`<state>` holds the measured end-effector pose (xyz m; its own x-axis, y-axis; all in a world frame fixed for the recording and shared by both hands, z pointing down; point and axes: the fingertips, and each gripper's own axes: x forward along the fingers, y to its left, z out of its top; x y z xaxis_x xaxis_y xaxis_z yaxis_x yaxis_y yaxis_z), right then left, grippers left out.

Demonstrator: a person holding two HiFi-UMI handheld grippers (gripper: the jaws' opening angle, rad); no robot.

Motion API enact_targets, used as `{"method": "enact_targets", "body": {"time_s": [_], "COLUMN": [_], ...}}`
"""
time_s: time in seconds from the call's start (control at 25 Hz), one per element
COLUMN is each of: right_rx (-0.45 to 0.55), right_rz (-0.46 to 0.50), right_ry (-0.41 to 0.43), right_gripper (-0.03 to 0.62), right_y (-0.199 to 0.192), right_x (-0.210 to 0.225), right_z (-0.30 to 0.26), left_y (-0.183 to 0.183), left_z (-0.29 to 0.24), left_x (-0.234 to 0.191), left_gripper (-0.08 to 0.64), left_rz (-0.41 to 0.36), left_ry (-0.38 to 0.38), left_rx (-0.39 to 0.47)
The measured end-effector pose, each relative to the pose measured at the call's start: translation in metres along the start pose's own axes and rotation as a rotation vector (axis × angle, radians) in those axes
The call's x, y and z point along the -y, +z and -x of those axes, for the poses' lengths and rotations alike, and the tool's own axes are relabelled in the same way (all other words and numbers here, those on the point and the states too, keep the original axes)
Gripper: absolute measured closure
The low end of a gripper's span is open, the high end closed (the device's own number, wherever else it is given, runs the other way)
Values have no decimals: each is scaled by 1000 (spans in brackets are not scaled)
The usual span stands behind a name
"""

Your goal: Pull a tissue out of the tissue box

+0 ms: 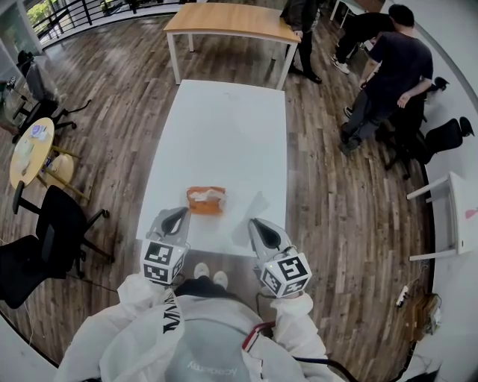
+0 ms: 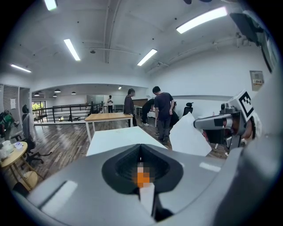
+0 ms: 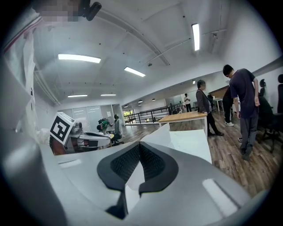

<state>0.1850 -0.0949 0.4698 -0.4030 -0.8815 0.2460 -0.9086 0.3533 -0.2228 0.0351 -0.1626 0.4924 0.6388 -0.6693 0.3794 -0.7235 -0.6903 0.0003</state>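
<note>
An orange tissue box [image 1: 205,201] sits on the white table [image 1: 224,127] near its front edge, with a white tissue poking out of its top. My right gripper [image 1: 255,223] is shut on a pulled-out white tissue [image 1: 259,207], to the right of the box and clear of it. In the right gripper view the tissue [image 3: 164,136] stands up between the closed jaws of the right gripper [image 3: 140,144]. The left gripper view shows that tissue [image 2: 188,135] hanging from the right gripper [image 2: 196,125]. My left gripper [image 1: 182,212] hovers just left of the box, jaws shut on nothing [image 2: 141,147].
A wooden table [image 1: 224,19] stands beyond the white one. Several people [image 1: 388,67] stand at the back right. Black office chairs [image 1: 60,220] and a small round table [image 1: 30,149] are on the left, and another white table [image 1: 457,209] on the right.
</note>
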Motion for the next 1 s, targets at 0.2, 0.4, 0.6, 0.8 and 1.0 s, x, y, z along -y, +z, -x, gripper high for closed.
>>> {"method": "enact_targets", "body": {"time_s": [0.2,0.4,0.6,0.8,1.0], "right_rx": [5,6,25,31,33], "right_rz": [14,13,11,18,19], "right_ry": [19,21,8,-13,-27], "right_gripper": [591,589,589,589,589], "right_y": [1,-1,3,-1,-9], "right_x": [-3,-8,-12,-30,-55], "right_z": [5,11,19,31,45], "left_y": [-1,-7,-8,-12,-24], "left_z": [6,14,18,35,62], "left_x": [6,7,10,13,15], "left_gripper": [560,560,560,559,560], "left_rz": [0,5,-1,-6,-9], "left_ry": [12,17,7,-13,-27], "left_rx": [9,9,13,26,24]}}
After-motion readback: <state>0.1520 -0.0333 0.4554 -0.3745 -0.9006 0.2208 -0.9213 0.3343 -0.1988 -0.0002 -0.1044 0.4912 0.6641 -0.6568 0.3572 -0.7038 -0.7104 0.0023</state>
